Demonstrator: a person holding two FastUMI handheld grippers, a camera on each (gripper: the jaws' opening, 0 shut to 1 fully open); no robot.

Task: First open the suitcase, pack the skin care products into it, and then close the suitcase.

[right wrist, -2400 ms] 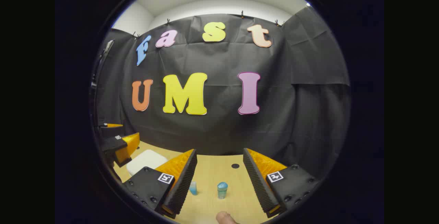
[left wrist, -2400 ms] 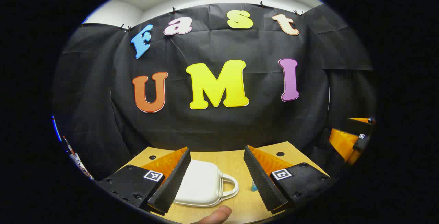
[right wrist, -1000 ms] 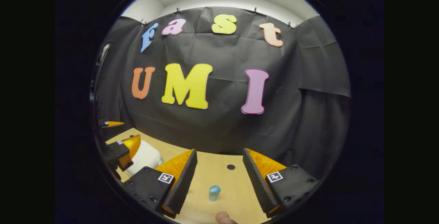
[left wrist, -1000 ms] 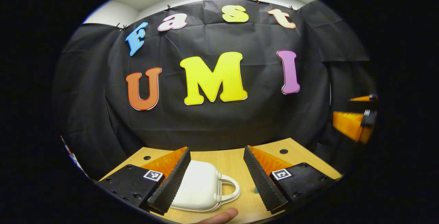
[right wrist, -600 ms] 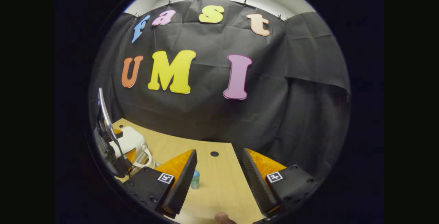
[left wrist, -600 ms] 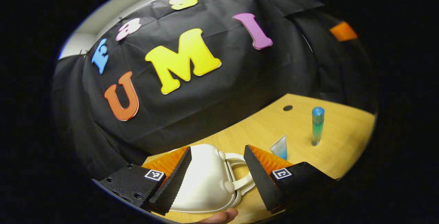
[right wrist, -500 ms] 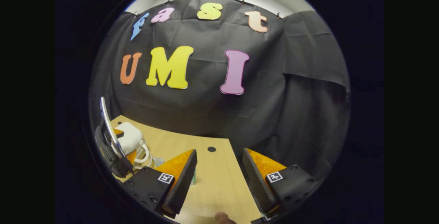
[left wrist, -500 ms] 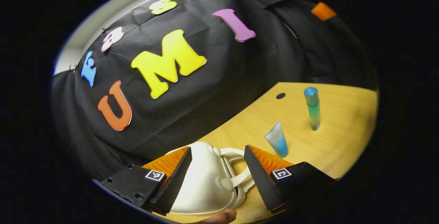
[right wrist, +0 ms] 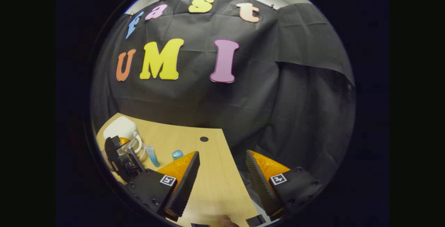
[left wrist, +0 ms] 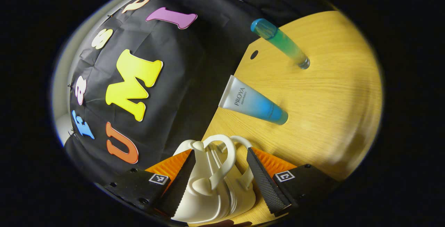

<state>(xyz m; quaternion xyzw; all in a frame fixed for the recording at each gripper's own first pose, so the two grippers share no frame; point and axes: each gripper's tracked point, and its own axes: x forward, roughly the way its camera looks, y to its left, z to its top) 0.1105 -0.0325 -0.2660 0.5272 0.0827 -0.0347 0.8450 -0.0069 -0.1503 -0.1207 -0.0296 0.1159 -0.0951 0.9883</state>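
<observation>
Cream-white and hard-shelled, the small plastic suitcase now sits between the fingers of the left claw, which has rolled sideways and closed in on its looped handles over the last second; the fingers are spread, and contact cannot be told. The case looks still shut, so opening is likely just starting. The blue squeeze tube and slim blue-green bottle wait on the wooden bench. The right claw hovers spread, empty.
</observation>
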